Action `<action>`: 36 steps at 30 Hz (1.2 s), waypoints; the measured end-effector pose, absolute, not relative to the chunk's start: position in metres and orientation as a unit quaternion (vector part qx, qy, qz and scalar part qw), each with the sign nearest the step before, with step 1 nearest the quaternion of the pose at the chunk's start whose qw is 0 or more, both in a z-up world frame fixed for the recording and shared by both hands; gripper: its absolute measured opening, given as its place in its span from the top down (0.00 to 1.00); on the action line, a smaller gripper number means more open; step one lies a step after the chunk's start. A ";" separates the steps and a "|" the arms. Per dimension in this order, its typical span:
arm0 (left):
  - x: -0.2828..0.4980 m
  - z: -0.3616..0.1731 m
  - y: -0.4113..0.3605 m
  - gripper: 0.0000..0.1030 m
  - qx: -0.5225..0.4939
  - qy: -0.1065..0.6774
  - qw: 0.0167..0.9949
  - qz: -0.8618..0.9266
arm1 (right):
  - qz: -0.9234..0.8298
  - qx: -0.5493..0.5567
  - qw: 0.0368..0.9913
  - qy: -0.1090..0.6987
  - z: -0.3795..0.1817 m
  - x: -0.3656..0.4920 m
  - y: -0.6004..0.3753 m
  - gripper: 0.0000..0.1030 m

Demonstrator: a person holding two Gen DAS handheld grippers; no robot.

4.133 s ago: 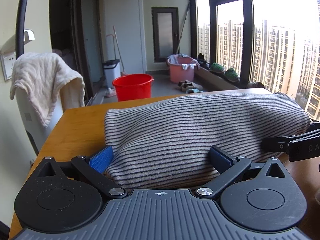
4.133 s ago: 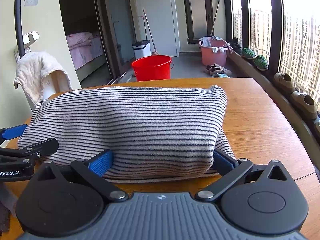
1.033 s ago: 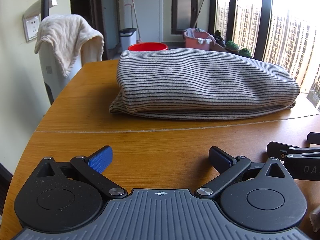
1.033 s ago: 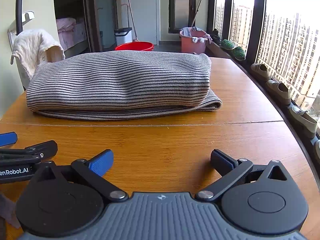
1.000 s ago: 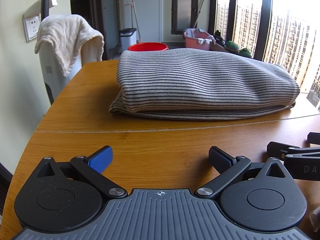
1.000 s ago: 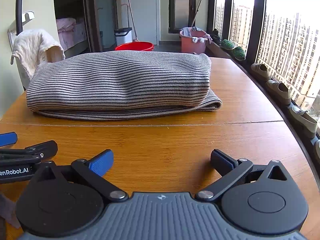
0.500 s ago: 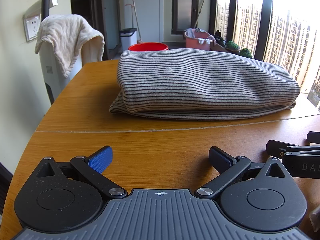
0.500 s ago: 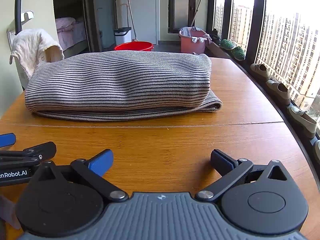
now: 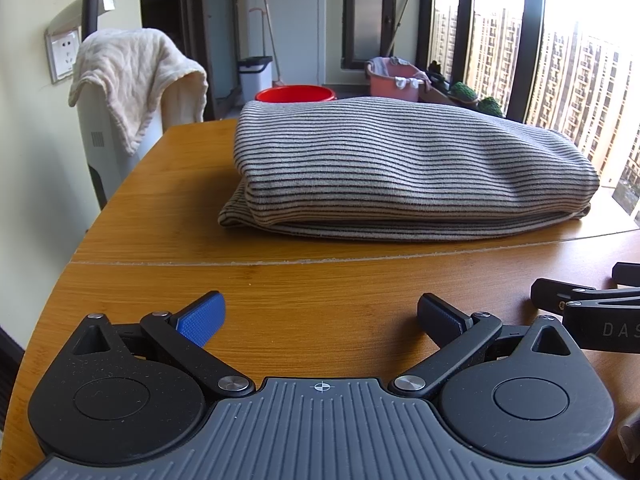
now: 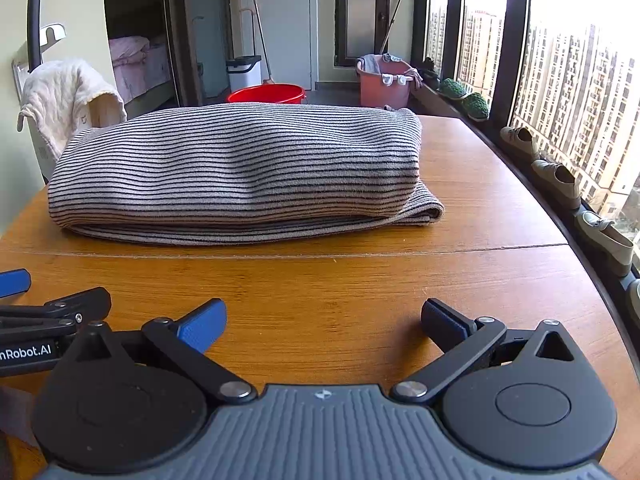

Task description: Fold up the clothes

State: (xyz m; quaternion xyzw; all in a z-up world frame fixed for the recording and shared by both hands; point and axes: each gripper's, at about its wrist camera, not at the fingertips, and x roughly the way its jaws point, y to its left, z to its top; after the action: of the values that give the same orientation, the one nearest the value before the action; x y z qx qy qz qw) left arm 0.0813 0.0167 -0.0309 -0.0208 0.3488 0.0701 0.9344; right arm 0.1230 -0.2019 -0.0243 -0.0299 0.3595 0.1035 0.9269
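Observation:
A grey garment with thin black stripes [image 9: 400, 168] lies folded in a thick flat bundle on the wooden table [image 9: 320, 280]; it also shows in the right wrist view [image 10: 240, 172]. My left gripper [image 9: 320, 312] is open and empty, low over the table, well in front of the garment. My right gripper [image 10: 320, 316] is open and empty, beside the left one and equally far from the garment. Each gripper's fingers show at the edge of the other's view.
A table seam [image 10: 320, 256] runs across in front of the garment. A cream towel [image 9: 132, 76] hangs over a white appliance left of the table. A red bucket [image 10: 266, 94] and pink basin [image 10: 384, 80] stand on the floor behind. Shoes [image 10: 556, 176] line the windowsill.
Over four seconds both grippers let go of the garment and drew back from it toward the table's near side. In the last second they barely moved.

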 end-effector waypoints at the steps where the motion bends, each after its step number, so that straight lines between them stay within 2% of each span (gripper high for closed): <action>1: 0.081 -0.031 0.017 0.00 -0.021 0.349 0.934 0.070 | 0.103 -0.030 0.927 0.359 -0.024 0.123 -0.202 0.00; 36: 0.081 -0.031 0.015 0.00 -0.018 0.349 0.934 0.071 | 0.104 -0.028 0.927 0.359 -0.025 0.122 -0.200 0.00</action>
State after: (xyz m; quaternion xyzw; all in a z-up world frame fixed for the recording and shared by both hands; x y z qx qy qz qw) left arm 0.0813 0.0150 -0.0311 -0.0182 0.3490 0.0709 0.9342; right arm 0.1221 -0.2001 -0.0249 -0.0277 0.3589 0.1044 0.9271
